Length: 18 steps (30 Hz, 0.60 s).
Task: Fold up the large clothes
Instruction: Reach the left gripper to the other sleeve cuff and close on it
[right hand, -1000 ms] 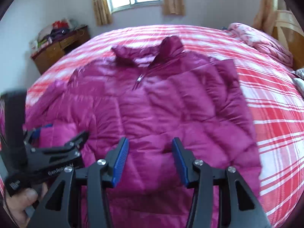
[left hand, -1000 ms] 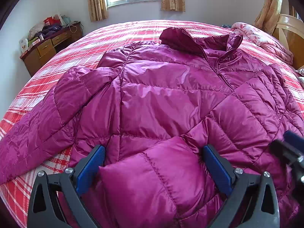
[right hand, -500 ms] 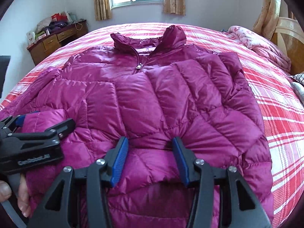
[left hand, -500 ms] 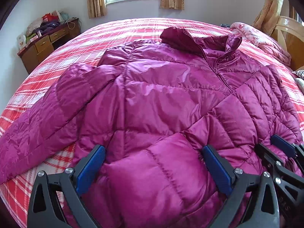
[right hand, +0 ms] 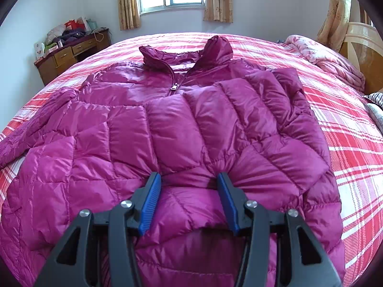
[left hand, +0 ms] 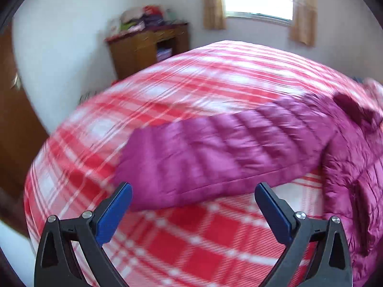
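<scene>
My right gripper (right hand: 189, 179) pinches the puffy, slippery jacket (right hand: 167, 124); my left gripper (left hand: 192, 191), open, nears its sleeve (left hand: 215, 153).

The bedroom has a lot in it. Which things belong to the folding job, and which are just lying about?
Part of the job:
- magenta puffer jacket
- its outstretched sleeve
- left gripper, jaws wide open
- right gripper, pressing on the jacket

Just lying about:
- wooden desk with clutter
- pink quilt
- curtains

Both wrist views look low across the bed (right hand: 354, 143), sharing the jacket (right hand: 191, 124).
</scene>
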Tool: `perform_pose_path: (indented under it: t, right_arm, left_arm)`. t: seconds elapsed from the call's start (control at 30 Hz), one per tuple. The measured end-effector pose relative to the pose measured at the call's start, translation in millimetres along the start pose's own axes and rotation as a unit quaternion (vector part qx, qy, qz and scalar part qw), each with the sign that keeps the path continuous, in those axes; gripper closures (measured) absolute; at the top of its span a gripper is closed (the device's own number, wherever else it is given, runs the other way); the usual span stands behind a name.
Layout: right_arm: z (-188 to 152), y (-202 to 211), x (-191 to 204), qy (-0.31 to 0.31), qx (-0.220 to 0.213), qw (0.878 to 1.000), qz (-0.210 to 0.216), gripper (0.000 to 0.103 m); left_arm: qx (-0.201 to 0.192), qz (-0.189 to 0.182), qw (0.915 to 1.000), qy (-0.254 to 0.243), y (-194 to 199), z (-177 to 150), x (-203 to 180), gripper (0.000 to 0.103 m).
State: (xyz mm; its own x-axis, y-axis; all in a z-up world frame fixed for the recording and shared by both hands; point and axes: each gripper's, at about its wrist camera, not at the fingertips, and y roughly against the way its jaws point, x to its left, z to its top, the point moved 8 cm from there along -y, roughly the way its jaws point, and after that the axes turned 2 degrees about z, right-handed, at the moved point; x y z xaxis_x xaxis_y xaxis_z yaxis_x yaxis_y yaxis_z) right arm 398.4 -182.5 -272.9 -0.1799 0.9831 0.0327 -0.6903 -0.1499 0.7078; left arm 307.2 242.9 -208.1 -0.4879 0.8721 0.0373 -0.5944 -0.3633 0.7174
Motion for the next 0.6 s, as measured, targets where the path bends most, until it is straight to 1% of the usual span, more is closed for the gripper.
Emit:
perform_pose_path:
  t: [0.07, 0.13, 0.2, 0.3, 0.33, 0.37, 0.53, 0.57, 0.6]
  right_arm:
    - [-0.1, 0.4, 0.2, 0.001, 0.0, 1.0, -0.002, 0.05]
    - [-0.1, 0.9, 0.4, 0.003, -0.001, 1.0, -0.004, 0.05]
    - [-0.2, 1.4, 0.1, 0.003, -0.002, 1.0, -0.005, 0.05]
    - [-0.5, 2.5, -0.3, 0.002, -0.004, 1.0, -0.008, 0.05]
    - [-0.5, 3.0, -0.7, 0.001, -0.005, 1.0, -0.009, 0.05]
    - [-0.6, 3.4, -0.8, 0.001, -0.006, 1.0, -0.01, 0.049]
    - [-0.7, 4.4, -2.5, -0.002, -0.008, 1.0, -0.009, 0.048]
    - [-0.8, 4.4, -2.5, -0.002, -0.007, 1.0, -0.009, 0.048]
    - [-0.9, 4.6, -2.4, -0.002, -0.007, 1.0, -0.009, 0.047]
  left_arm:
    - [0.016, -0.027, 0.998, 0.056, 0.5, -9.2, 26.6, 0.001]
    - [0.021, -0.047, 0.9946, 0.09, 2.5, -15.7, 39.0, 0.001]
    - [0.027, -0.076, 0.9912, 0.104, 0.9, -17.9, 35.3, 0.001]
    - [0.05, -0.1, 0.9868, 0.117, -11.9, -23.0, 23.7, 0.001]
    - [0.053, -0.103, 0.9857, 0.123, -17.6, -21.9, 21.1, 0.001]
    - [0.052, -0.095, 0.9859, 0.128, -23.5, -20.6, 20.7, 0.001]
    - [0.01, -0.069, 0.9863, 0.149, -30.9, -3.7, 27.5, 0.001]
    - [0.001, -0.069, 0.9855, 0.155, -32.9, -0.6, 30.2, 0.003]
    - [-0.006, -0.067, 0.9854, 0.157, -34.9, 1.7, 32.8, 0.021]
